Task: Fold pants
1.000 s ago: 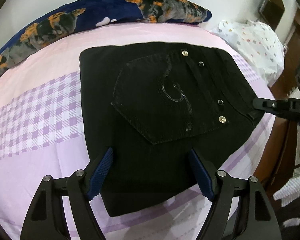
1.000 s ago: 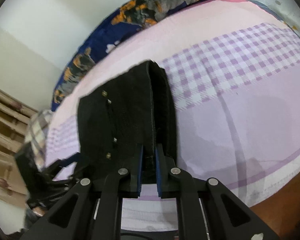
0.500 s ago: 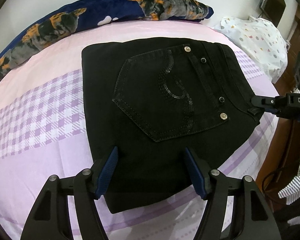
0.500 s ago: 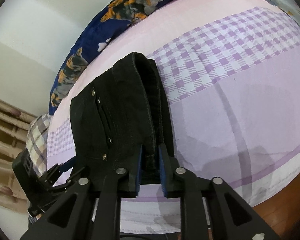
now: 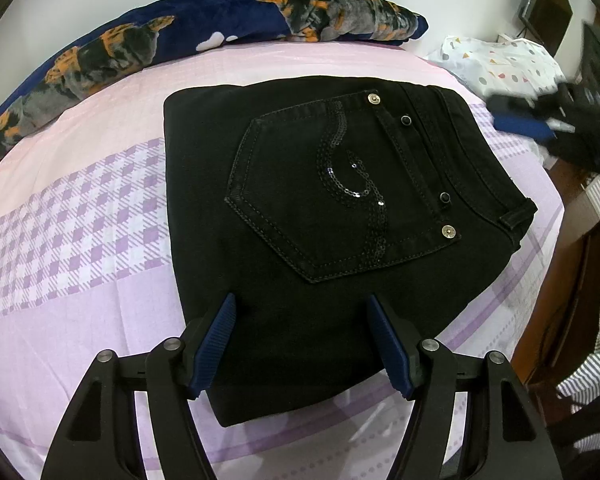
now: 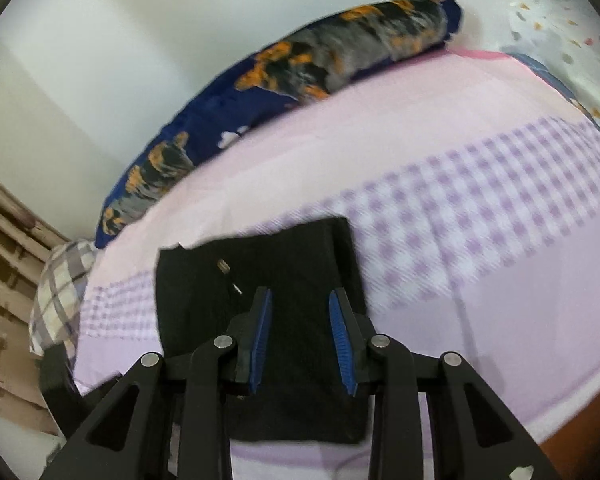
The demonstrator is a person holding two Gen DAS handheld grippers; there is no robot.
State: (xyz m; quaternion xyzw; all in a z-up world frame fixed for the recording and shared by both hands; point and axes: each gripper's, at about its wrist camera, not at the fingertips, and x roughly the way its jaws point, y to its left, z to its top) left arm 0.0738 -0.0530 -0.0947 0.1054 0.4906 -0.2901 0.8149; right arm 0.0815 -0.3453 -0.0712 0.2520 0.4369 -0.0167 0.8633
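The black pants [image 5: 320, 208] lie folded into a compact rectangle on the bed, back pocket with a sequin swirl facing up. My left gripper [image 5: 302, 346] is open and empty, hovering over the near edge of the pants. My right gripper [image 6: 302, 338] is open and empty above the pants [image 6: 284, 272], which lie flat below it. In the left wrist view the right gripper [image 5: 540, 120] shows blurred at the far right, off the waistband corner.
The bed has a pink and purple checked sheet [image 5: 80, 216]. A navy blanket with orange and grey prints [image 5: 220, 32] lies along the wall. A white dotted pillow [image 5: 500, 64] sits at the far right. The bed's wooden edge [image 5: 560, 300] is on the right.
My right gripper has opened, let go of the waistband corner and lifted away. The pants now lie flat. My left gripper stays open over the near edge.
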